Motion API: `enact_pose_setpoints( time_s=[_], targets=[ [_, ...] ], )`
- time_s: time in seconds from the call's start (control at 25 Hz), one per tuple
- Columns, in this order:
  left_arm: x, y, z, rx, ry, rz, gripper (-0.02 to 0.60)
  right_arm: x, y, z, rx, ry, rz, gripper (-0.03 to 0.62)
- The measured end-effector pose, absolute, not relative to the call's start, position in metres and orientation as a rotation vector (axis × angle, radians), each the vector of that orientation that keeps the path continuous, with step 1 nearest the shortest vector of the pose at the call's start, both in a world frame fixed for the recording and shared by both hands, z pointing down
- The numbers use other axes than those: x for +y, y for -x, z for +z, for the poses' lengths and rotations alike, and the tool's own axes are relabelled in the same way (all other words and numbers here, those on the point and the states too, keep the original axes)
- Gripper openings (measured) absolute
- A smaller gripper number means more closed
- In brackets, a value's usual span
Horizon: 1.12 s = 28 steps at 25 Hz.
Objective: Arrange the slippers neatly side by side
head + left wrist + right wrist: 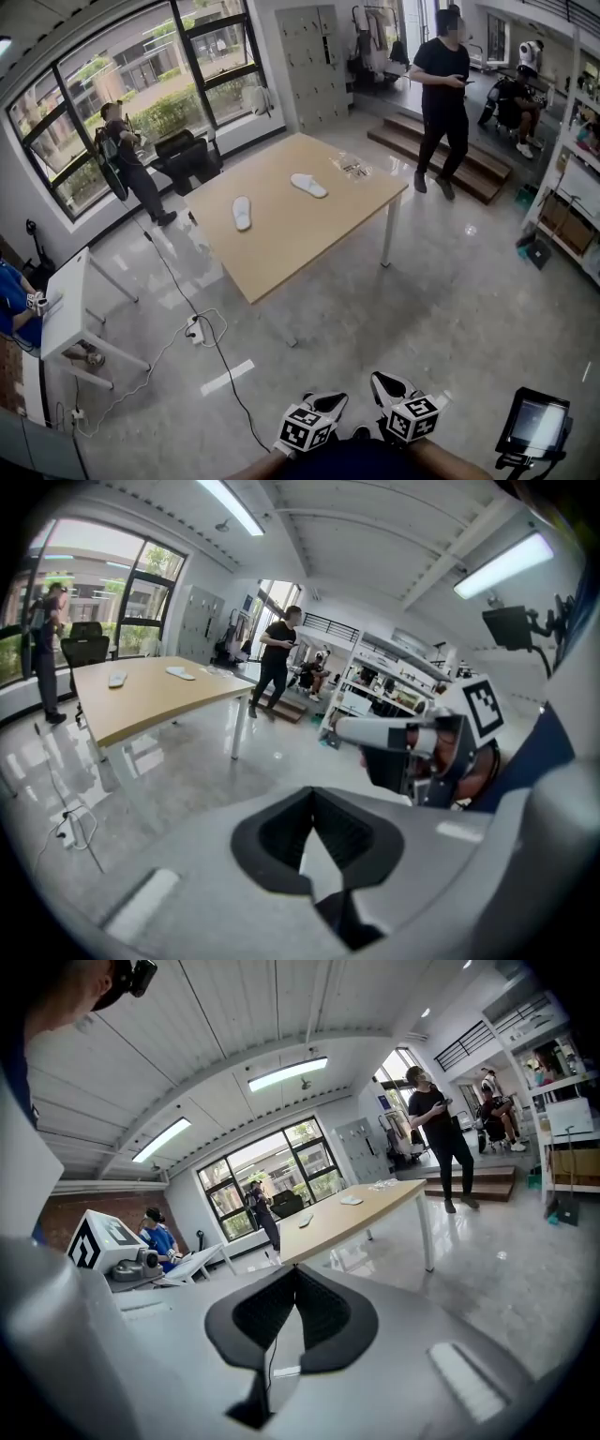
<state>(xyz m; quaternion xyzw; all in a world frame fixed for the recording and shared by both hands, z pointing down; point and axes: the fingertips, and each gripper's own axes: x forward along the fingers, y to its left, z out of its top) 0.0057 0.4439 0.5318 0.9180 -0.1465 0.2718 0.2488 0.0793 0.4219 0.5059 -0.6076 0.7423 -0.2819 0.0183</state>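
Left gripper (330, 401), right gripper (386, 382) angled downward

Two slippers (242, 213) (308, 185), one wooden table (291, 248), two tools (327, 403) (387, 383)

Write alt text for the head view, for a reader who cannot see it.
Two white slippers lie apart and at different angles on a wooden table in a glossy-floored room. At the bottom edge, the left claw and right claw, both shut and empty, are held well short of the table; a person in black stands beyond it.
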Motion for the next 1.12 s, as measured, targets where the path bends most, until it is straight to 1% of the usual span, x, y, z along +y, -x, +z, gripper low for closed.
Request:
enact_pose_setpoints(
  time_s=[0.32, 0.76, 1.12],
  targets=[
    [0.388, 0.015, 0.539, -0.393, -2.447, 0.719, 0.002, 0.366, -0.056, 0.517, 2.328, 1.896, -0.953, 0.011],
    [0.267, 0.051, 0.545, -0.483, -2.421, 0.637, 0.002, 0.249, -0.012, 0.519, 2.472, 1.852, -0.959, 0.011],
    [0.224, 0.066, 0.555, -0.463, -2.358, 0.559, 0.003, 0.203, 0.000, 0.519, 2.514, 1.901, -0.973, 0.011]
  ],
)
